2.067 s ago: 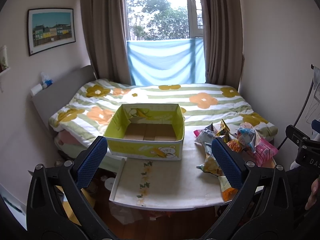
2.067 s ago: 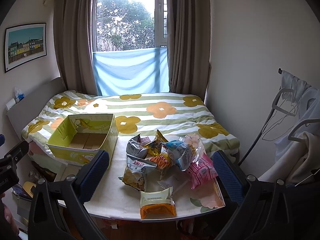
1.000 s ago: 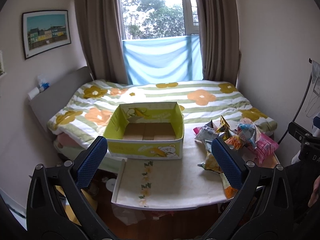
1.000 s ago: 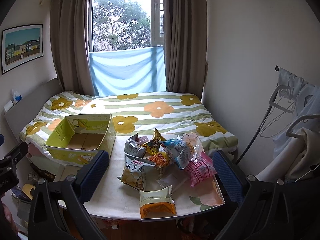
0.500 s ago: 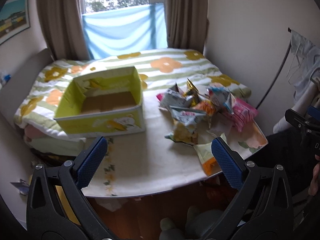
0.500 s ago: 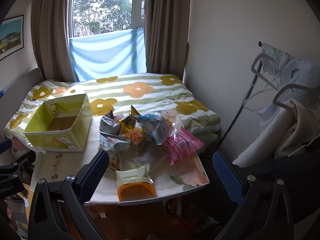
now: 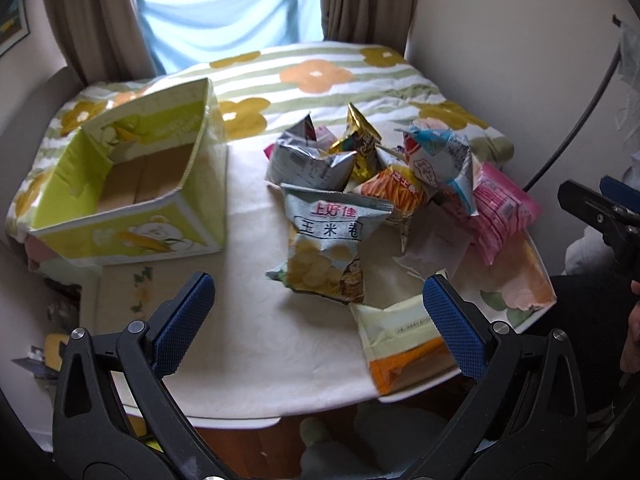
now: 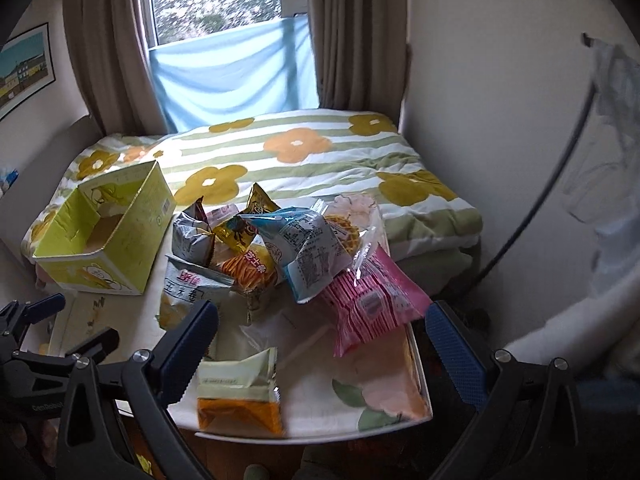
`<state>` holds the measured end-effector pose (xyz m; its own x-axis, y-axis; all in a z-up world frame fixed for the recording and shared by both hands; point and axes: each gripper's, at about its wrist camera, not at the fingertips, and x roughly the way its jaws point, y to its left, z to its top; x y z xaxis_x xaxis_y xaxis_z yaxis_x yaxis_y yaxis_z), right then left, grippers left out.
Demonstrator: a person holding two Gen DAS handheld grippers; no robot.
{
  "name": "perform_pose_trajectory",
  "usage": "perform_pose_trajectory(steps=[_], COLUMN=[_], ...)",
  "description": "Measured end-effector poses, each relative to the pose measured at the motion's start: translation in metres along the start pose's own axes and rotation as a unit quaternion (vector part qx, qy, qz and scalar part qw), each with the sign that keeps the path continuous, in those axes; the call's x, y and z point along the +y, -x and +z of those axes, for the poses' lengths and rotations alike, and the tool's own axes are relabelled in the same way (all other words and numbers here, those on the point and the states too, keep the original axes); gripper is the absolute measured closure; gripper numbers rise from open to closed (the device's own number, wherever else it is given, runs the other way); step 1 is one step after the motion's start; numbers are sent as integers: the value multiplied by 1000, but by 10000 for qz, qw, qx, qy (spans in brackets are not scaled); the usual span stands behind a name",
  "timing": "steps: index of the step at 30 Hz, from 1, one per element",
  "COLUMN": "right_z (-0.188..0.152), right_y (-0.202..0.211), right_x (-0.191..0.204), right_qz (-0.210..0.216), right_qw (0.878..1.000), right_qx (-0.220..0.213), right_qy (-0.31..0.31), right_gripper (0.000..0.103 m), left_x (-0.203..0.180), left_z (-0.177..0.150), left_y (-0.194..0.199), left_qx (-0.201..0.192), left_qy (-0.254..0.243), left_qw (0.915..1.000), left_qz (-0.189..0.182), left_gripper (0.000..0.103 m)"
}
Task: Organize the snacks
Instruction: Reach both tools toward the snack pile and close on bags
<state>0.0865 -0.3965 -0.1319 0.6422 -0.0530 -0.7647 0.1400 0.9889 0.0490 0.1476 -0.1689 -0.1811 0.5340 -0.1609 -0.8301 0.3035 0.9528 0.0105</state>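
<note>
A pile of several snack bags (image 7: 384,184) lies on the right half of a white table (image 7: 248,320). It also shows in the right wrist view (image 8: 280,256). An empty yellow-green cardboard box (image 7: 132,184) stands on the table's left, also seen from the right wrist (image 8: 104,236). A pale blue corn-snack bag (image 7: 328,248) lies nearest the middle. A cream and orange packet (image 8: 236,396) lies at the front edge. A pink packet (image 8: 372,300) lies at the right. My left gripper (image 7: 316,328) is open and empty above the front edge. My right gripper (image 8: 320,344) is open and empty over the pile's near side.
A bed with a striped flower quilt (image 8: 304,152) lies behind the table. Curtains and a window (image 8: 224,20) are at the back. A wall (image 8: 500,120) and hanging clothes (image 8: 612,160) stand close on the right. The wooden floor (image 7: 256,452) shows below the table's front edge.
Both grippers have moved forward and tilted down toward the table. The snack pile and box now appear much closer. Both grippers stay open.
</note>
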Motion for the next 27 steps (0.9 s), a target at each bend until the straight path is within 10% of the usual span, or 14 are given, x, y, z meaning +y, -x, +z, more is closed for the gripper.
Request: perform_pose_trajectory(steps=[19,27], right_z=[45,52], right_y=[-160,-183], right_x=[-16,-17], right_qz=[1087,1310], right_qw=[9849,9808], right_qx=[959,1075], right_qy=[949,962], right_gripper=[0,0], left_x=[0,6], left_z=[18,27], left_y=[-132,-165], left_qx=[1065,1396], left_qy=[160,87], left_qw=[9941,9901], left_qz=[140,-87], left_gripper=[2,34])
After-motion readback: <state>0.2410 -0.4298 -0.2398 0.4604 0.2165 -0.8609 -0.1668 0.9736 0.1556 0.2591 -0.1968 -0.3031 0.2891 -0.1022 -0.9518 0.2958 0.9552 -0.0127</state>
